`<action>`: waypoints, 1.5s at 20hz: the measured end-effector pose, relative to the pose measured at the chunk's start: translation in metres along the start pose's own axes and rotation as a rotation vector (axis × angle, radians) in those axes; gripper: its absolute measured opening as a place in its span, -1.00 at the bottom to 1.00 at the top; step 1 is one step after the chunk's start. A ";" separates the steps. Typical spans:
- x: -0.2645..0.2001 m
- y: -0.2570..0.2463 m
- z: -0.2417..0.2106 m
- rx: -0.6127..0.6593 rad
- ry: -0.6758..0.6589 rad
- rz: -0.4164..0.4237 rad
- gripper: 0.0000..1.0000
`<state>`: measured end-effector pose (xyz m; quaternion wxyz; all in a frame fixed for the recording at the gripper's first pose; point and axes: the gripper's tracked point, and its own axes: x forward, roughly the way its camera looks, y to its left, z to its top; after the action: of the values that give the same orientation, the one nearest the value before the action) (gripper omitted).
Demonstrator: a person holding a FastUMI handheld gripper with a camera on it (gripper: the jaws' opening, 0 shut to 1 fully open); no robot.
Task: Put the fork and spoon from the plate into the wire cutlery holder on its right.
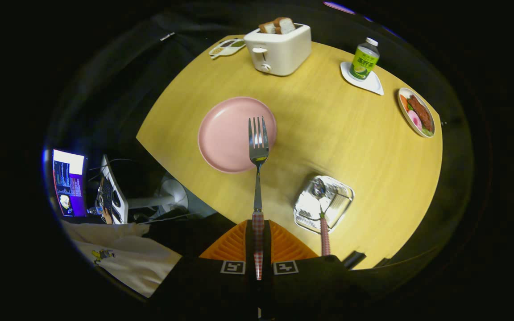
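My gripper (258, 249) is clenched on the fork (258, 178), both fingers pressed against its checked handle, which runs straight up between them. The fork sticks out ahead of me, tines pointing away, and it is lifted clear of the table (328, 133). From up here its head lies over the near right edge of the pink plate (228, 133), and nothing rests on the plate itself.

Off to the right of the plate, and nearer to me, sits the wire cutlery holder (324, 203). The spoon (321, 209) is already in it, bowl down inside the wire frame and its checked handle leaning back toward my fingers. The holder stands just beside the right finger, a little ahead of it, and the fork's tip is well to its left.

Beyond the plate, at the far side of the table, stands a white toaster (278, 51) with slices of bread poking out of the top. Left of it is a small dish (226, 47). To the right of the toaster a bottle (364, 59) with a green label stands upright on a white coaster (370, 82). Farther right, near the table's edge, lies an oval dish of food (416, 112).

Down on my left, off the table, a lit screen (69, 183) glows, and a pale sleeve (123, 254) shows just beside the gripper.
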<state>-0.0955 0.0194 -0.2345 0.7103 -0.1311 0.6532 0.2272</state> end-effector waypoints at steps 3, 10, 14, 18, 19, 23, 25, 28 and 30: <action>-0.013 -0.035 -0.029 0.016 0.121 -0.017 -0.84; 0.001 -0.072 -0.059 0.084 0.425 0.026 -0.84; 0.010 -0.077 -0.049 0.098 0.509 0.050 -0.83; 0.016 -0.087 -0.050 0.082 0.601 0.046 -0.82; 0.019 -0.089 -0.050 0.076 0.618 0.042 -0.82; 0.025 -0.088 -0.042 0.053 0.643 0.051 -0.82; 0.025 -0.088 -0.041 0.049 0.655 0.051 -0.77; 0.024 -0.083 -0.035 0.074 0.635 0.075 -0.68; 0.021 -0.083 -0.028 0.090 0.599 0.085 -0.09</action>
<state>-0.0785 -0.0624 -0.2672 0.4811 -0.1332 0.8478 0.1789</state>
